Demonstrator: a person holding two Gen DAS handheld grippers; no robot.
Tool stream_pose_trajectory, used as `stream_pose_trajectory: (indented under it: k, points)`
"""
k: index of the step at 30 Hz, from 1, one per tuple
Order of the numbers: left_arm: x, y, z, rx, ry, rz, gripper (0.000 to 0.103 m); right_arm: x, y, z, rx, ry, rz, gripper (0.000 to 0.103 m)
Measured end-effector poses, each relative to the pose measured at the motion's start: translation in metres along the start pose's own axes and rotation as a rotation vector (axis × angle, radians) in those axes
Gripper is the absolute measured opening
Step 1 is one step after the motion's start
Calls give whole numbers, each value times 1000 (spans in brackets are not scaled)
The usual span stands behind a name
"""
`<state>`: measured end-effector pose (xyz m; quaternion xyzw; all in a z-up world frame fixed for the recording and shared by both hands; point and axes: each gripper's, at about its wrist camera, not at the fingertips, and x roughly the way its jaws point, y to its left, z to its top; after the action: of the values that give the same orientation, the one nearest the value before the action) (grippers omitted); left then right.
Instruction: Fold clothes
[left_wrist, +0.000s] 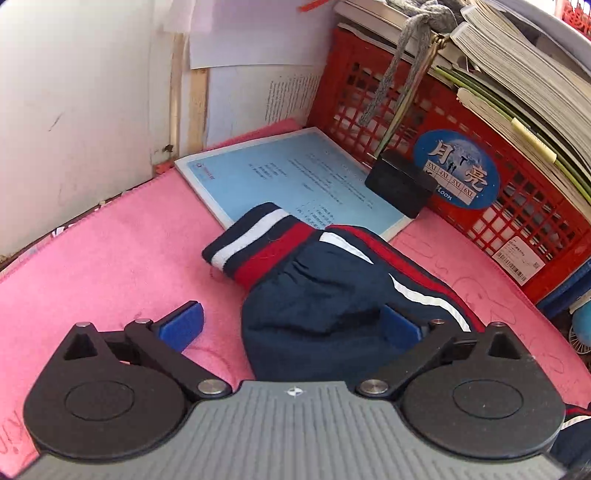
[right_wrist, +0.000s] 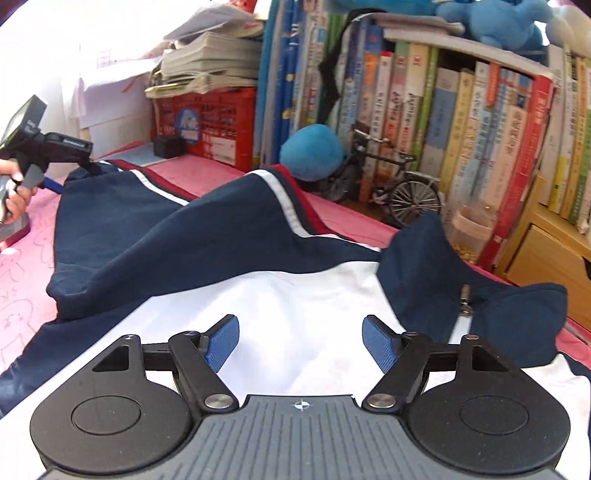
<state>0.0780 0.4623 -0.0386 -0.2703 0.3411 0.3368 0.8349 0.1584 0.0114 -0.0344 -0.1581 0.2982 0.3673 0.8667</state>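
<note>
Soft, light jacket (right_wrist: 155, 236) lies rumpled on the pink worktop (left_wrist: 110, 236).
Left claw (left_wrist: 291, 325) wide around sleeve cuff (left_wrist: 255, 236); right claw (right_wrist: 301, 343) wide over white panel (right_wrist: 295, 295). Grip ribbed cuff; cloth slides.

Bright daylight in both views, blown out w/ glare at top left above the red crate (right_wrist: 207, 122). Strong fisheye bend at edges; bookshelf (right_wrist: 461, 122) curves. Focus sharp, shadows soft.

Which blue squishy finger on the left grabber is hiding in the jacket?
The right-hand pad of the left gripper is tucked into the navy sleeve. The other pad sits bare over the pink blanket.
</note>
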Motion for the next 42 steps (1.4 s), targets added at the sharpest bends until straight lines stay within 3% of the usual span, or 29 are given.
stream_pose_trajectory:
  k: [1, 2, 3, 4, 7, 12, 14, 15, 17, 20, 23, 24, 25, 27, 28, 30, 35, 38, 40, 42]
  points:
    - [-1, -4, -1, 13, -19, 4, 39, 2, 7, 2, -1, 3, 9, 76]
    - [-3, -7, -2, 21, -37, 4, 25, 5, 12, 6, 11, 3, 18, 76]
    - [-8, -4, -2, -11, -54, -25, 19, 7, 16, 8, 28, 0, 37, 76]
    - [-15, -2, -2, -38, -81, -50, 15, 9, 20, 11, 45, -4, 56, 76]
    - [-58, 1, 12, -12, -388, -58, 14, 14, 32, 20, 73, -38, 134, 80]
    - [-90, 7, 35, 131, -561, 17, 15, 52, 58, 36, 72, 1, 110, 81]
    - [-100, 9, 44, 191, -620, 50, 16, 73, 68, 42, 64, 29, 75, 60]
    - [-89, 8, 41, 232, -582, 92, 16, 81, 76, 46, 32, 1, 19, 54]
    - [-63, 13, 36, 273, -499, 159, 17, 100, 79, 59, 62, -4, 10, 46]
    - [-37, 22, 26, 311, -387, 210, 20, 129, 78, 80, 90, -5, 1, 45]
    - [-37, 25, 13, 349, -313, 230, 41, 150, 68, 98, 161, 19, -35, 49]
    - [-37, 27, 9, 362, -289, 236, 59, 156, 64, 105, 184, 26, -47, 49]
    - [-36, 28, 5, 375, -264, 243, 73, 154, 60, 106, 215, 38, -31, 49]
    - [-36, 30, -4, 400, -215, 255, 80, 127, 50, 99, 270, 5, 41, 53]
    - [-37, 31, -8, 414, -195, 260, 81, 111, 46, 93, 275, -18, 61, 62]
    - [-59, 25, -20, 458, -224, 241, 83, 71, 36, 74, 256, -58, 57, 67]
    - [-101, -21, -65, 551, -243, 33, 83, -30, -38, -4, 270, -50, -44, 67]
    - [-121, -68, -112, 629, -212, -137, 83, -90, -105, -68, 389, 9, -228, 66]
    - [-125, -100, -142, 684, -171, -249, 86, -128, -154, -117, 458, 53, -401, 65]
    - [-130, -133, -168, 737, -115, -330, 87, -163, -209, -166, 542, 30, -620, 73]
